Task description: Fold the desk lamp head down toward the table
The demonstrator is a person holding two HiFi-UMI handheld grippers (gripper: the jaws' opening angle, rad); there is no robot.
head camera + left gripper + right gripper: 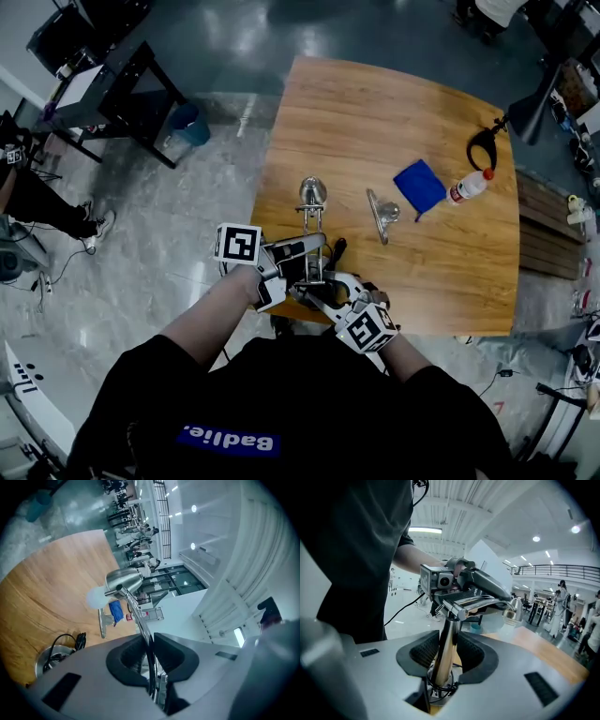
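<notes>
Chrome lamp arm [134,607] in left tool [149,641]; post [442,660], seemingly gripped, in right tool [447,641].

In the head view, the left gripper [317,246] and right gripper [325,287] hide the base of the lamp [312,192]; the print on the bottle [469,187] is too small to read.

On my head view the light is even and rather dim, cool in tone; the grey floor [225,131] throws back pale patches of glare, and the wooden table [394,122] shows hardly any shadow. Both gripper views bow hard at the rims, with black corners. In the left gripper view the lamp head [123,580] glows blown-out white at its mouth; in the right gripper view a ceiling strip light [425,529] flares and the distance goes soft
</notes>
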